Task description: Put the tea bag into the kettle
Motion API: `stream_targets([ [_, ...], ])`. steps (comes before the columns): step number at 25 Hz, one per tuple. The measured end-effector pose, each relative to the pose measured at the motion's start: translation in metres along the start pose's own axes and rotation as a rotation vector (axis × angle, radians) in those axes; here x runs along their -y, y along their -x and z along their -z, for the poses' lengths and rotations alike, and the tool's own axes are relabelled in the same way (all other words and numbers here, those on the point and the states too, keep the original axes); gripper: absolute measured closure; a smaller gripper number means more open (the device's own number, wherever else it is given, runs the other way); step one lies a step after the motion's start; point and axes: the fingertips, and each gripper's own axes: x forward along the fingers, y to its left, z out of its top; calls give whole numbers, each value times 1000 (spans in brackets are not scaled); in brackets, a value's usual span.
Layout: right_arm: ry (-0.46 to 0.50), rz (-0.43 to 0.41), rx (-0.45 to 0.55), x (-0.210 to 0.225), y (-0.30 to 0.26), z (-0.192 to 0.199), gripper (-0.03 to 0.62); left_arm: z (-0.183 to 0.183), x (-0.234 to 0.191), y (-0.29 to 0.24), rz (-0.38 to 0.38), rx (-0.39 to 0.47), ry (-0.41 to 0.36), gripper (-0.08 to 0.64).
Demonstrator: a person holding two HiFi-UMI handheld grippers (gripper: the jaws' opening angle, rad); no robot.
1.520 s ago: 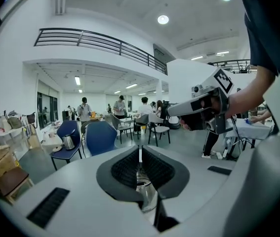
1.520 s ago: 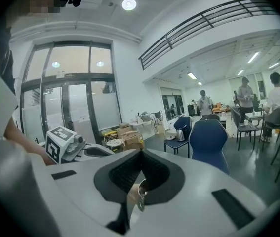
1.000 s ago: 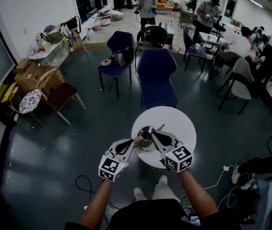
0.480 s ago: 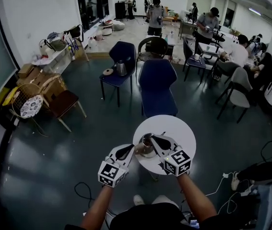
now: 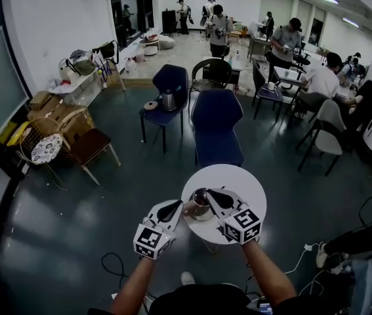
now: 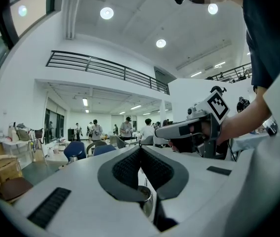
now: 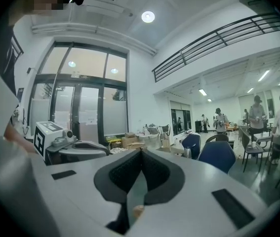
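Note:
A steel kettle (image 5: 201,202) stands open-topped on the round white table (image 5: 245,182). My left gripper (image 5: 178,205) hangs just left of the kettle with its jaws shut. In the left gripper view (image 6: 140,149) the kettle's rim (image 6: 147,201) shows below the closed tips. A small tan bit (image 5: 188,209) lies between the left tips and the kettle; I cannot tell whether it is the tea bag or whether it is held. My right gripper (image 5: 210,193) reaches over the kettle's right rim, tips together (image 7: 140,152). A tan speck (image 7: 138,211) shows low in the gap under them.
A blue chair (image 5: 216,128) stands just beyond the table, and another (image 5: 166,92) carries a second metal kettle (image 5: 168,100). A brown chair (image 5: 91,146) and boxes are at the left. Cables (image 5: 304,258) lie on the floor at the right. Several people are at the far tables.
Both grippers have stayed beside the kettle with their jaws together. The head camera has tipped, so the table and grippers sit lower in the picture.

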Motion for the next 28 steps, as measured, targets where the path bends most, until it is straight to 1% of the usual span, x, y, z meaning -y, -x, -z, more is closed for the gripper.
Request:
stream_targets([
  [9, 23, -13, 17, -1, 40, -15, 575, -18, 35, 3, -13, 7, -15, 544],
  [14, 26, -16, 23, -7, 68, -16, 575, -26, 65, 8, -14, 13, -25, 543],
  [20, 29, -23, 38, -14, 103, -21, 575, -31, 100, 19, -26, -3, -33, 543],
  [28, 35, -37, 49, -24, 156, -15, 575, -38, 149, 30, -54, 7, -42, 543],
])
